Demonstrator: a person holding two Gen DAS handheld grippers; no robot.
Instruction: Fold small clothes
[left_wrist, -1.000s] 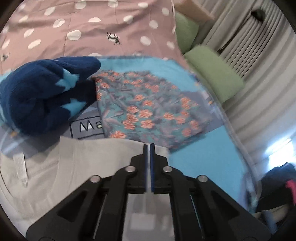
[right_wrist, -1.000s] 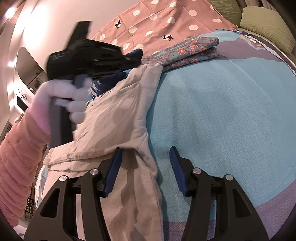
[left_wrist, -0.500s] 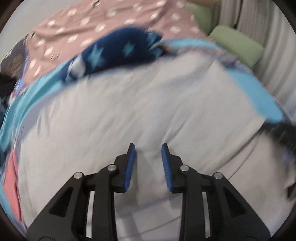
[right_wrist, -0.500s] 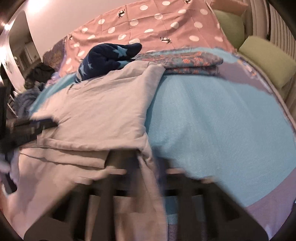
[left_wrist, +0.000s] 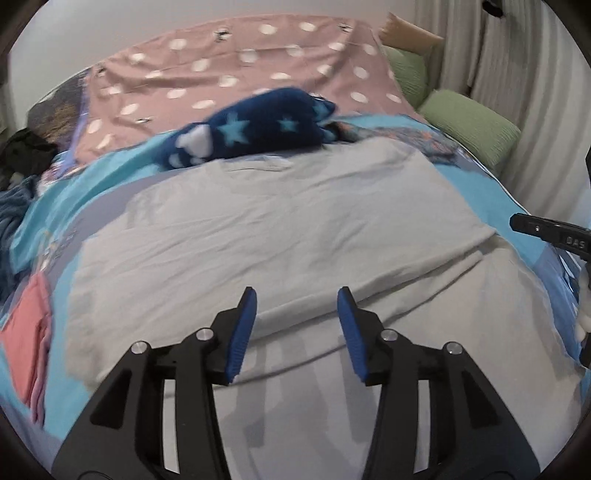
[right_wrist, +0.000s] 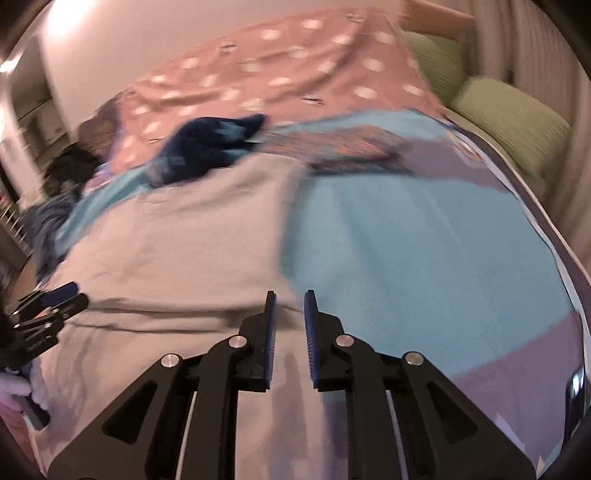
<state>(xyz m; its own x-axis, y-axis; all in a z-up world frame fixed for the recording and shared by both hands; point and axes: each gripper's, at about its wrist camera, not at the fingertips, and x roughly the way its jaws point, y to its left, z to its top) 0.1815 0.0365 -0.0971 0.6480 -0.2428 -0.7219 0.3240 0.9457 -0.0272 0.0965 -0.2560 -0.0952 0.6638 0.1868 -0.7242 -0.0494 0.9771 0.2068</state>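
Observation:
A light grey T-shirt (left_wrist: 280, 229) lies spread on the blue bedspread, its upper part folded down over the lower part. It also shows in the right wrist view (right_wrist: 173, 251). My left gripper (left_wrist: 297, 299) is open and empty, hovering over the shirt's fold edge. My right gripper (right_wrist: 290, 299) is partly open and empty, above the shirt's right edge. The right gripper shows at the right rim of the left wrist view (left_wrist: 550, 236); the left gripper shows at the left rim of the right wrist view (right_wrist: 48, 306).
A folded navy star garment (left_wrist: 255, 129) and a folded floral garment (right_wrist: 343, 144) lie beyond the shirt. A pink folded item (left_wrist: 26, 332) lies at left. A polka-dot pink duvet (left_wrist: 236, 74) and green pillows (left_wrist: 469, 125) lie behind. The blue bedspread (right_wrist: 424, 236) extends right.
My left gripper let go of the grey shirt, opened wide and pulled back to the near edge. The shirt now lies flat. My right gripper narrowed its jaws and shifted over the shirt's right edge.

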